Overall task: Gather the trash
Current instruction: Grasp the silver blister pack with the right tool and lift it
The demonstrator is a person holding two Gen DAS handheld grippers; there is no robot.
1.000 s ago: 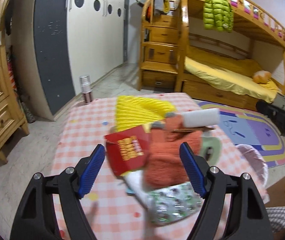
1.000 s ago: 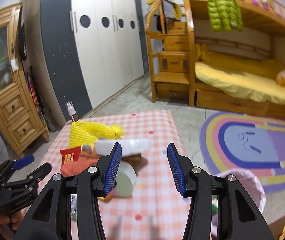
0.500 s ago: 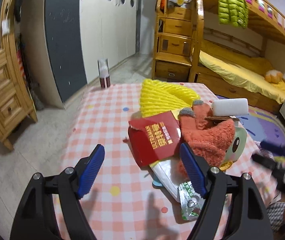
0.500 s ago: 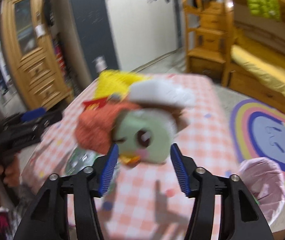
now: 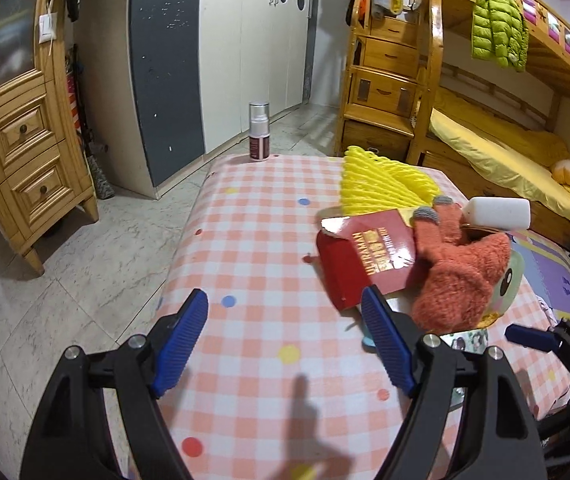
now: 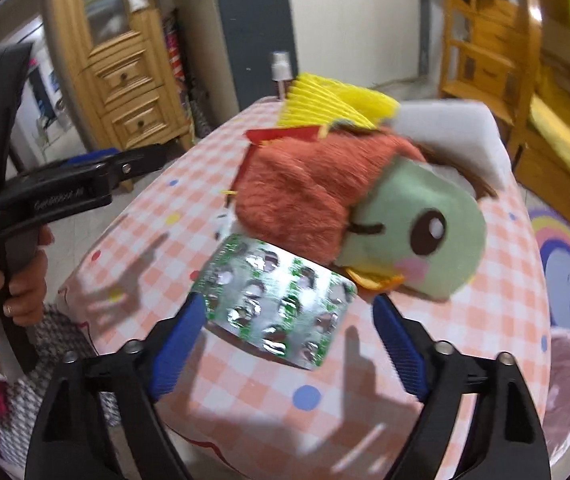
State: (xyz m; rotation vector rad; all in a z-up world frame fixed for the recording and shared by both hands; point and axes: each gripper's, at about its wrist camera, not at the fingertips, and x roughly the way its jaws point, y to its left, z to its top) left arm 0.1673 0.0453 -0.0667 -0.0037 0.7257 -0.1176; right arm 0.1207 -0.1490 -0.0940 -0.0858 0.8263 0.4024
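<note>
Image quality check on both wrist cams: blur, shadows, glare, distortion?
Left wrist view: sharp, strong fisheye bending of the wardrobe and bunk bed; the left tool casts a soft shadow on the checked tablecloth. Right wrist view: motion-blurred overall, background smeared; glare on the foil blister pack, which lies between the opening jaws of the right tool.

On the desk [image 5: 253, 240]: one spray bottle [image 5: 259, 131]; one yellow ribbed item [image 5: 381, 186]; one red box [image 5: 365, 256]; one orange glove [image 5: 461, 272]; one white block [image 5: 499, 213]; one green plush [image 6: 417, 236]; one blister pack [image 6: 277, 308].
</note>
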